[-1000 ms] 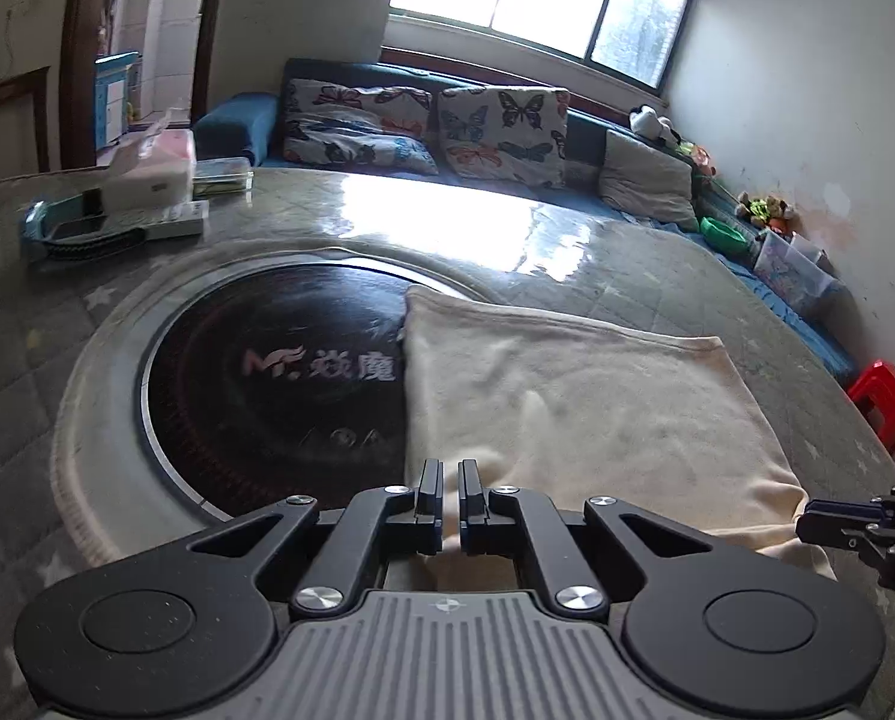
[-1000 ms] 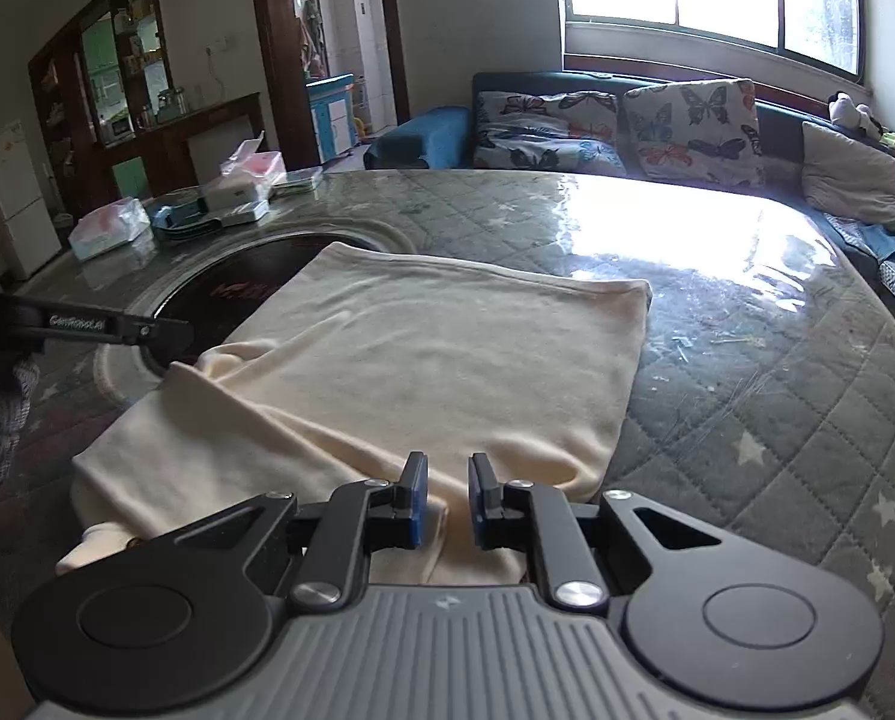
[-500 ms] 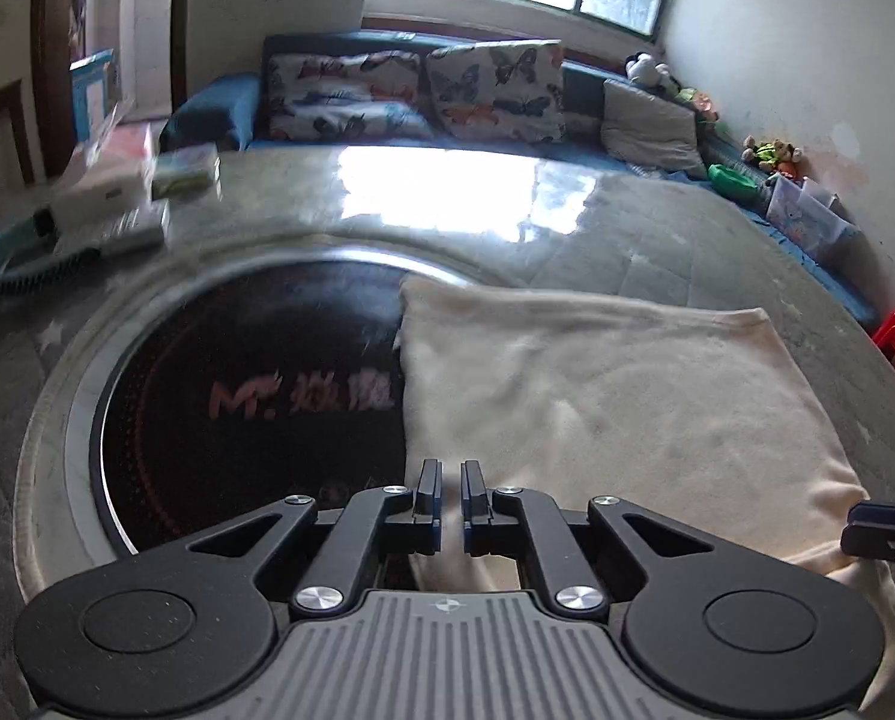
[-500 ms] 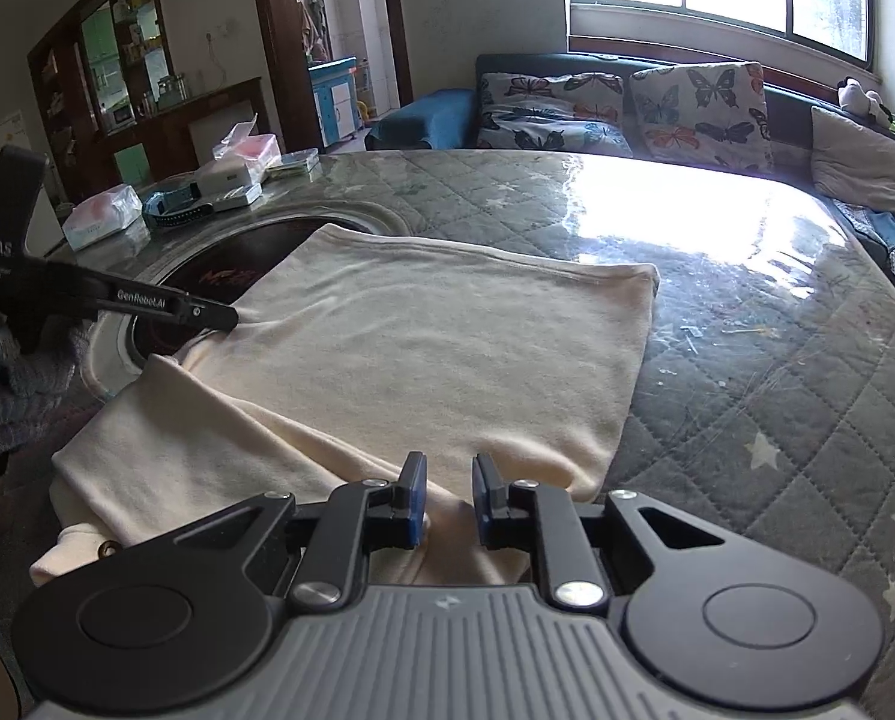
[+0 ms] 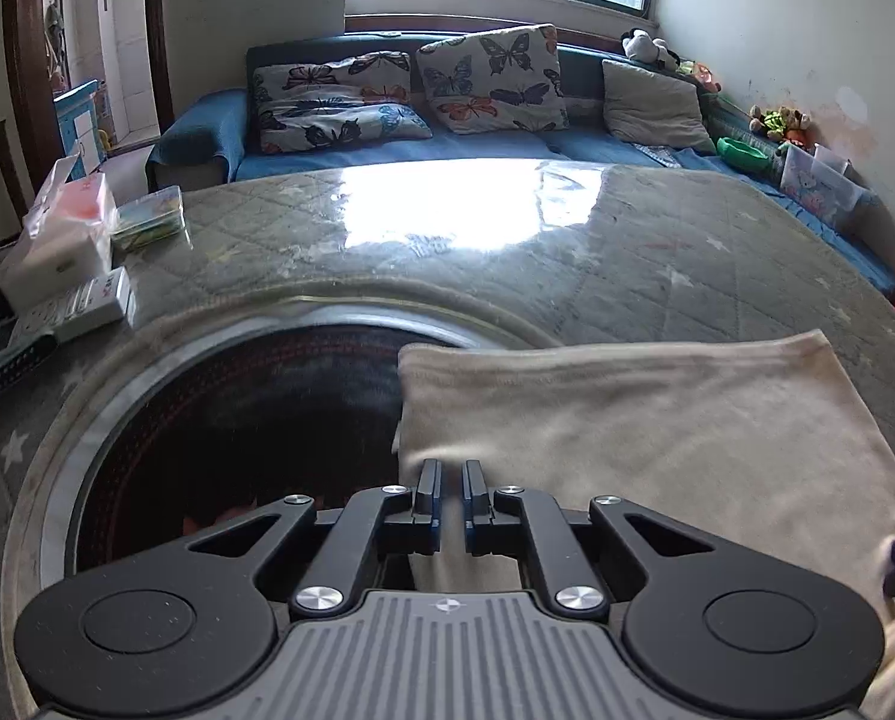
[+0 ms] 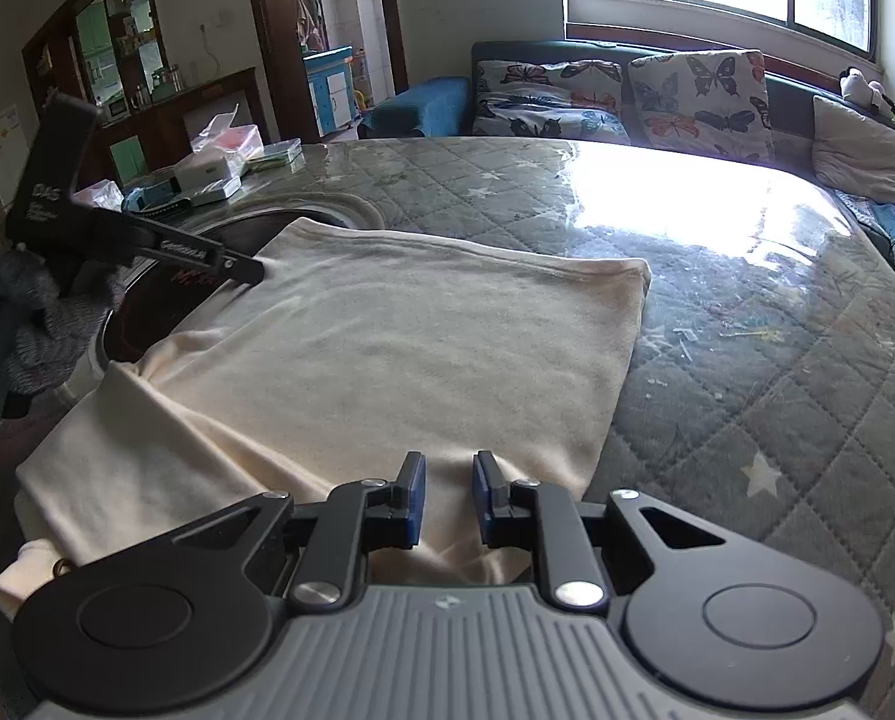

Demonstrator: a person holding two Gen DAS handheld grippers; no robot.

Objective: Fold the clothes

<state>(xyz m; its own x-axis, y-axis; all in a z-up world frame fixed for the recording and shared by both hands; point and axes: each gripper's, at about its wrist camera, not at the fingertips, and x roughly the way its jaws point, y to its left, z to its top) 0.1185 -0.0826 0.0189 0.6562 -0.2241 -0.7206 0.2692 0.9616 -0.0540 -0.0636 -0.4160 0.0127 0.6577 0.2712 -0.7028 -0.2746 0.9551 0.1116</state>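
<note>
Two grippers work one cream garment (image 6: 387, 360) lying folded on the quilted counter (image 6: 777, 360), partly over a dark round inset (image 5: 237, 420). Left gripper (image 5: 451, 477) has its jaws narrowed on the garment's left edge. Right gripper (image 6: 449, 474) pinches a raised fold at the near edge.

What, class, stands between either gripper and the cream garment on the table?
Nothing visible does. The left gripper and the right gripper each have cream garment cloth running directly between their fingers. The tissue box and other clutter sit off at the table's far left edge.
</note>
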